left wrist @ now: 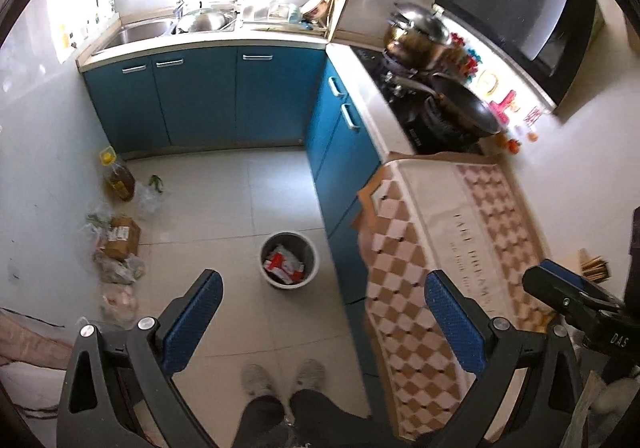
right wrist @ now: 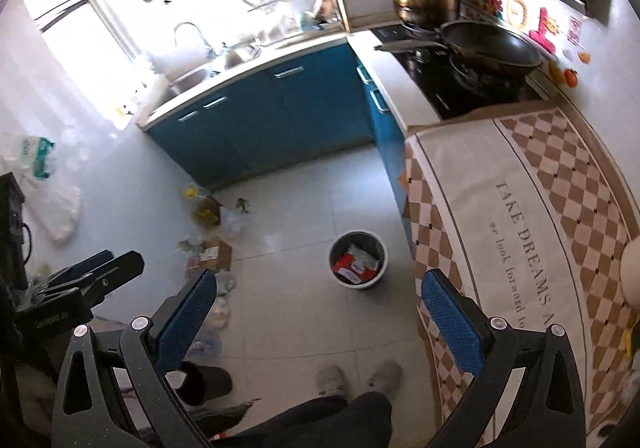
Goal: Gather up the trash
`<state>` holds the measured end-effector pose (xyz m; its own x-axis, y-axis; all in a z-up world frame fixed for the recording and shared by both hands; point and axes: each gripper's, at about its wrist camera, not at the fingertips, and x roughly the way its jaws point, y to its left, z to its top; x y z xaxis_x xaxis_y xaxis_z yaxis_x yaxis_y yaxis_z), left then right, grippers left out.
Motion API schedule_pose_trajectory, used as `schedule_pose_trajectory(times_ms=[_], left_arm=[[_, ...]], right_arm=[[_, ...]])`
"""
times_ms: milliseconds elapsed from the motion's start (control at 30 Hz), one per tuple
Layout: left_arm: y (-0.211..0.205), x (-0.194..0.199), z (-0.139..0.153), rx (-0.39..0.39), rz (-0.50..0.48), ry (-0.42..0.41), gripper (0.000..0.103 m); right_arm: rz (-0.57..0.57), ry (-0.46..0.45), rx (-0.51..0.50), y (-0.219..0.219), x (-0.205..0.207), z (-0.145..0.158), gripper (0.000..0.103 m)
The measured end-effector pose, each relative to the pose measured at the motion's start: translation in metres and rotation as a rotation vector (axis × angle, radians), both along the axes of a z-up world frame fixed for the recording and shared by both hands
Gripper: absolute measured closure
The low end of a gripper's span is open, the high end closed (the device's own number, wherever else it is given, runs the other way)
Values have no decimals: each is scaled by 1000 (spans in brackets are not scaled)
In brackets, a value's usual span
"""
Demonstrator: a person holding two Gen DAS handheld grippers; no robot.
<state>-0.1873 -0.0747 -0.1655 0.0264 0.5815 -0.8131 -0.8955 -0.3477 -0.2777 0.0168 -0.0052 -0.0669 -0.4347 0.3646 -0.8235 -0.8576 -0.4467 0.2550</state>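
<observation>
A round grey trash bin [left wrist: 288, 261] stands on the tiled floor beside the blue cabinets; red and white wrappers lie inside. It also shows in the right wrist view [right wrist: 358, 260]. My left gripper [left wrist: 324, 288] is open and empty, held high above the floor just short of the bin. My right gripper [right wrist: 320, 288] is open and empty too, above the floor left of the bin. The right gripper shows at the right edge of the left wrist view [left wrist: 568, 288], and the left gripper shows at the left edge of the right wrist view [right wrist: 92, 272].
A checkered cloth [left wrist: 452, 248] covers the counter on the right. A stove with a wok [left wrist: 464, 108] and pot [left wrist: 416, 32] lies beyond. An oil bottle [left wrist: 118, 176], a cardboard box [left wrist: 120, 238] and plastic bags [left wrist: 116, 268] lie along the left wall. My feet [left wrist: 284, 374] are below.
</observation>
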Motion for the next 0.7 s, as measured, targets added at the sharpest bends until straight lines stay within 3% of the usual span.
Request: schedule_pose_trajectory(times_ms=[233,333,700], left_arm=[[-19,3,22,36,-14,-70,0],[-24,3,27,41,-27,-120,0],[-35,12,27,13,-48,-149,0]], right_arm=[[80,71,-22,-9,2,32,0],[114,73,-39,-9,0,35,0],[182,98,-129,-14,-7,31,0]])
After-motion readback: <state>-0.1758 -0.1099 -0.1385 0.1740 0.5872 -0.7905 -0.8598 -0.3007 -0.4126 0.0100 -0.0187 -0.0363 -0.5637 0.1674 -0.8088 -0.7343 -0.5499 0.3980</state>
